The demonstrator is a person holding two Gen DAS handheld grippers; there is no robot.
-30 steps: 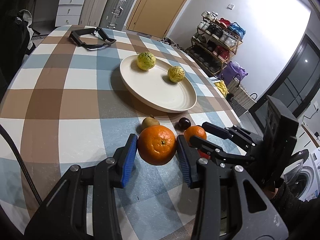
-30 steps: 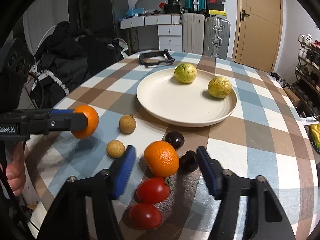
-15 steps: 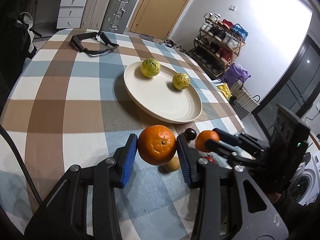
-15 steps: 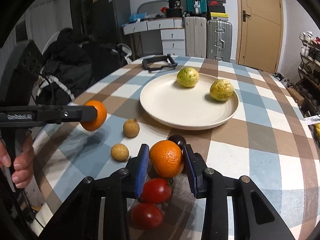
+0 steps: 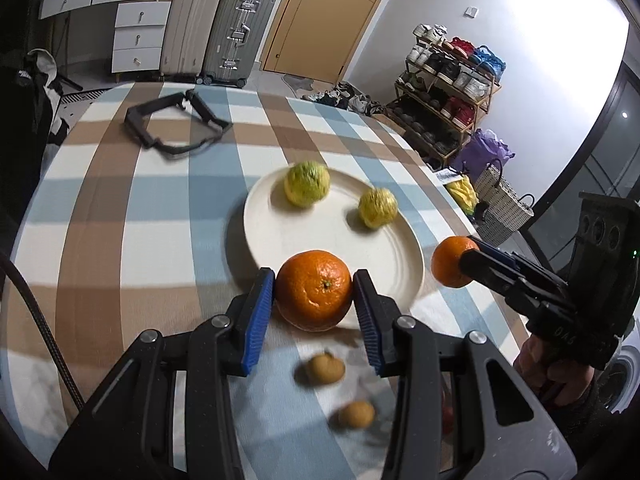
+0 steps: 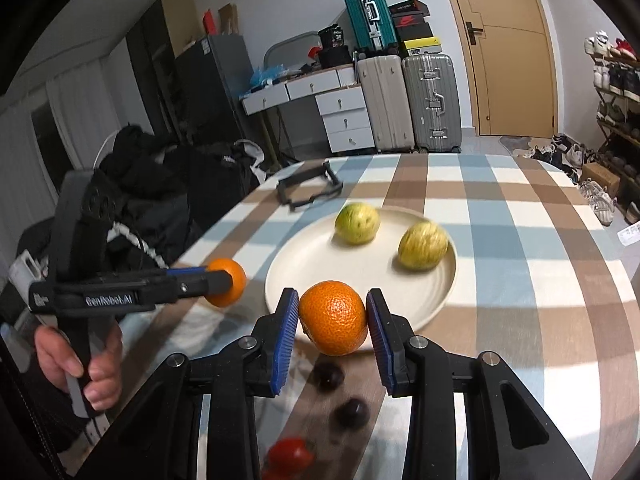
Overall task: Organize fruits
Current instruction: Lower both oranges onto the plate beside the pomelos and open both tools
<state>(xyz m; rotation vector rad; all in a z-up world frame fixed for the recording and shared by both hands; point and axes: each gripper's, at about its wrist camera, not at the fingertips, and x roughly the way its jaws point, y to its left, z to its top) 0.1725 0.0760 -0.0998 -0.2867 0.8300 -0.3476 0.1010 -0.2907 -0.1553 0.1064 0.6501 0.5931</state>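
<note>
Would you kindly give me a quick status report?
Left gripper shut on one round orange; right gripper shut on another orange. Both near cream plate holding two yellow-green fruits. Path unobstructed.

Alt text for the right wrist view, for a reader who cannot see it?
The right gripper clamps an orange at the near rim of a cream plate bearing two yellow-green fruits. On the left, the left gripper holds another orange.

Right gripper (image 6: 333,324) closed on second orange (image 6: 334,317), lifted it off desk. Both oranges now raised at near rim of plate (image 6: 436,300); left orange (image 5: 314,289) advanced from desk edge.
</note>
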